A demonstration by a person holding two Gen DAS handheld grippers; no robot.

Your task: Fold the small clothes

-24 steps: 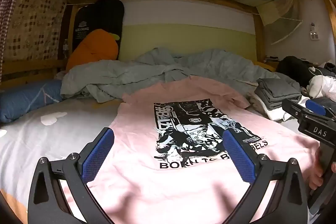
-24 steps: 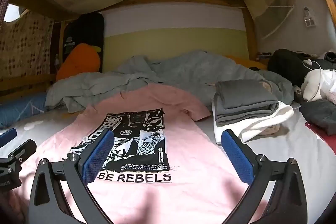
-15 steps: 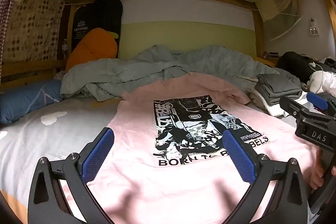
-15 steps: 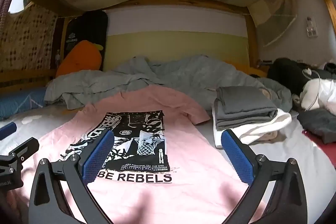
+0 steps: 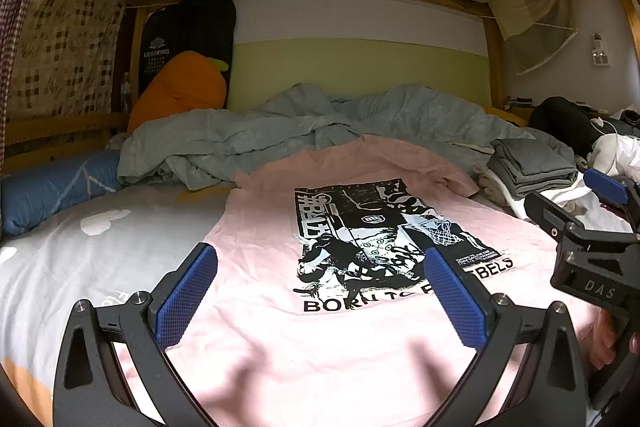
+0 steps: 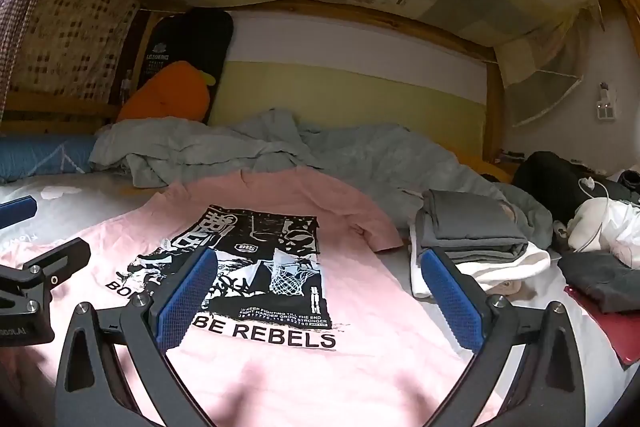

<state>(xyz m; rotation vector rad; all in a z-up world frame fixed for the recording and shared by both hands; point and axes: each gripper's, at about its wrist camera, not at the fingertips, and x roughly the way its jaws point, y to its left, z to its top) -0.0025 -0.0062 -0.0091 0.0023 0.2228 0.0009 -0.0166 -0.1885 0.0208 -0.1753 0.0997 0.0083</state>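
A pink T-shirt (image 5: 264, 259) with a black-and-white print lies spread flat on the bed, hem toward me; it also shows in the right wrist view (image 6: 360, 291). My left gripper (image 5: 320, 291) is open and empty, held above the shirt's lower left part. My right gripper (image 6: 316, 291) is open and empty above the shirt's lower right part. The right gripper shows at the right edge of the left wrist view (image 5: 588, 227), and the left gripper at the left edge of the right wrist view (image 6: 36, 267).
A stack of folded grey and white clothes (image 6: 472, 239) lies right of the shirt. A rumpled grey duvet (image 5: 280, 135) lies behind it, with an orange carrot plush (image 5: 180, 87) and a blue pillow (image 5: 52, 187) at the left. Dark clothes (image 6: 600, 275) lie far right.
Both grippers stay open above the shirt's hem. The right wrist view has tilted up and rolled a little; the left one has barely shifted. The shirt has not moved.
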